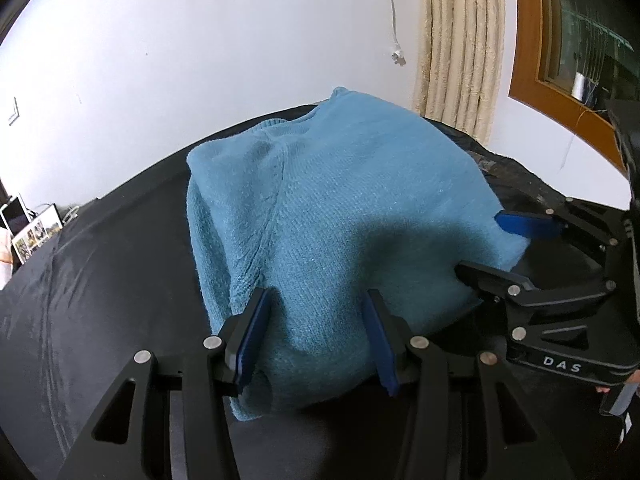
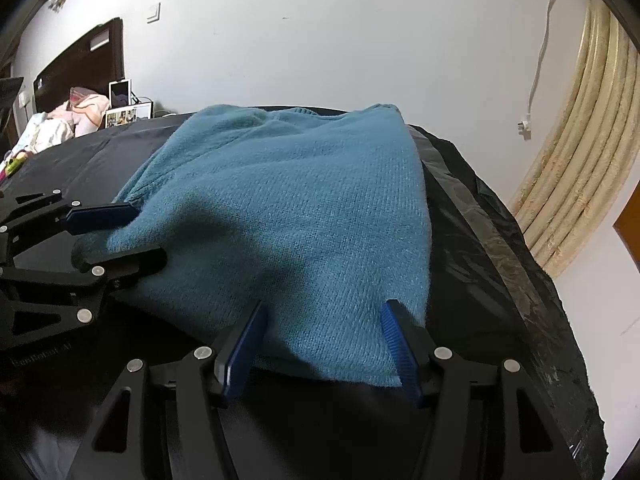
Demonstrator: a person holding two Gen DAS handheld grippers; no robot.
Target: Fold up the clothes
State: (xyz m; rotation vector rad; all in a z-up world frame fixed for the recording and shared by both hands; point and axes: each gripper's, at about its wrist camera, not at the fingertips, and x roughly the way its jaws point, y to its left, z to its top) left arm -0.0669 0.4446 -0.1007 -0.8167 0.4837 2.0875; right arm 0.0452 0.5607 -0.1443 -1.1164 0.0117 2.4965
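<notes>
**Two grippers at the sweater's near edge, neither gripping**

Your left gripper (image 1: 316, 320) stands with jaws parted about halfway, straddling the near-left part of the folded blue sweater (image 1: 340, 200); its pads do not press the knit. Your right gripper (image 2: 326, 332) is likewise parted at the near-right corner, with nothing clamped. Your sweater lies flat on the black cloth-covered surface (image 1: 100, 260), just below both sets of fingers.

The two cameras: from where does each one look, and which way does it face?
Left wrist: sits on the left tool, faces down along it at the sweater; right tool shows at right.
Right wrist: sits on the right tool, faces the same sweater; left tool shows at left.
Shared: sweater, black table, curtain.
</notes>
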